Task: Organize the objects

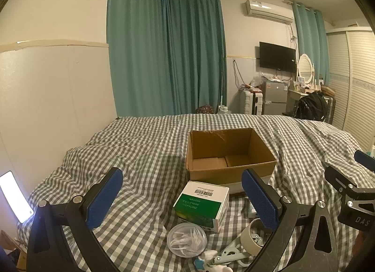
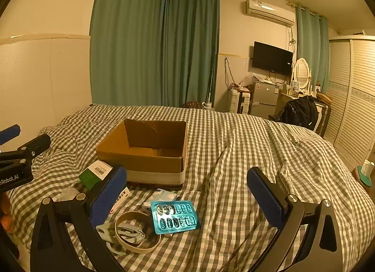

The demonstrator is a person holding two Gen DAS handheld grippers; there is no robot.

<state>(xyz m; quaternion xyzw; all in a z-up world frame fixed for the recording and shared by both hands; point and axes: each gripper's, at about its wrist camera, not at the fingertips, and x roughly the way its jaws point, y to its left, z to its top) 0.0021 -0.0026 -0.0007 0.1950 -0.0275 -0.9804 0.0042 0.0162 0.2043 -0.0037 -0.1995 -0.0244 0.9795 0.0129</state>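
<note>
**Both claws empty over the pile — start w/ the boxed item, drop into carton**

Left claw (image 1: pixel 182 198) is released, jaws spread wide, nothing between them; right claw (image 2: pixel 187 197) likewise spread and empty. Both hover above the checked bed (image 1: pixel 145 145), no contact w/ anything.

Cardboard box (image 1: pixel 228 154) sits open on the bed, looks empty inside, just beyond the clutter. Small stuff lies near its front wall: green-and-white carton (image 1: pixel 202 204) touching or nearly touching the box front, clear round tub (image 1: pixel 187 239) of small white bits just nearer the camera, tape roll (image 2: pixel 137 232) w/ a pale clip tool (image 2: pixel 127 233) lying through it, teal blister pack (image 2: pixel 174 219) beside the roll.

Judgement: first pick not yet begun. Doing it well:
- Left claw is lined up w/ the green-and-white carton — close on its long side faces, not the corners, so it won't twist.
- Bedding is soft & rumpled; come down gently, or items sink/tilt away.
- Lift clear of the box's front wall before moving over, release low inside.
- Blister pack lies flat — hard to pinch; prob. needs an edge approach via right claw.
- Tub has no lid visible; keep upright.
</note>
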